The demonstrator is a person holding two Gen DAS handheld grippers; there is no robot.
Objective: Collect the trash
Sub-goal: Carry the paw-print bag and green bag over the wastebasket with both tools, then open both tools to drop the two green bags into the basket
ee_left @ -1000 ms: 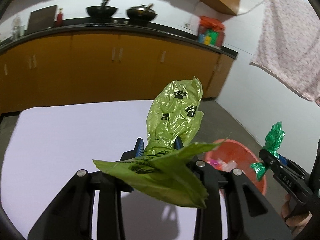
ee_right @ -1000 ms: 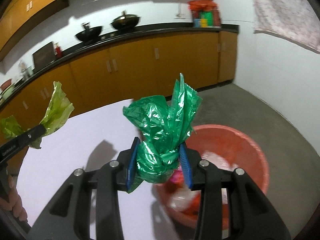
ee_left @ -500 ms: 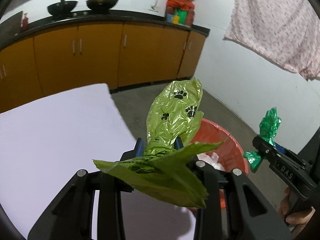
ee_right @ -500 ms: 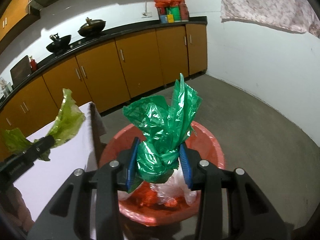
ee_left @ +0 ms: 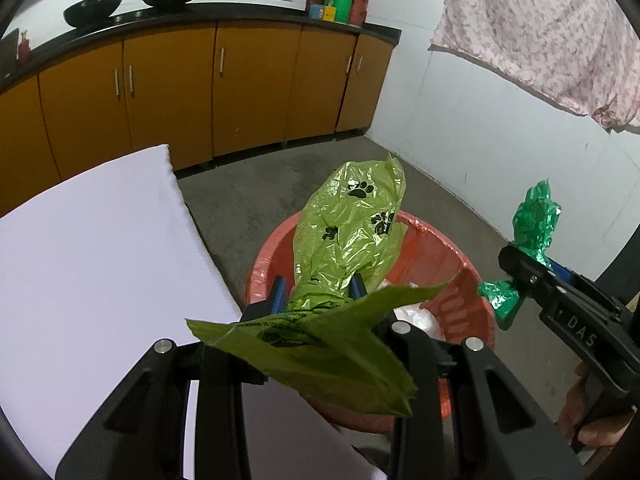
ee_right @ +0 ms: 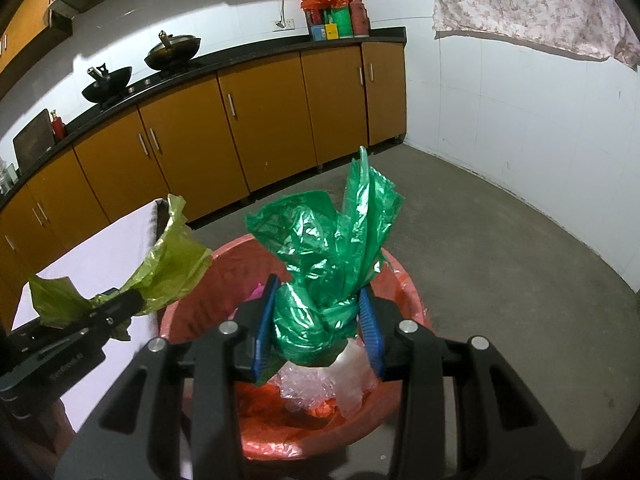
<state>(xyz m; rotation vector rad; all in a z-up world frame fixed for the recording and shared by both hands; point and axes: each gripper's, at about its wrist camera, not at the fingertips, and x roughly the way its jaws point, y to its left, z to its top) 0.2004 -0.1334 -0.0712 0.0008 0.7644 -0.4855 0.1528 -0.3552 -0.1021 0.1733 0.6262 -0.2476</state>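
Two hand-held grippers, each clamping one bag: left hand-held gripper (ee_left: 320,292) lime bag (ee_left: 352,236), right hand-held gripper (ee_right: 318,328) green bag (ee_right: 328,264); one red bin (ee_right: 404,280).

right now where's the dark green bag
In the right wrist view the dark green bag is clamped in the right claw, held above the red bin on the floor, beside the white table.

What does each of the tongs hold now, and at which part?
The left tongs hold a light green bag at its pinched middle. The right tongs hold a dark green bag at its bunched lower part.
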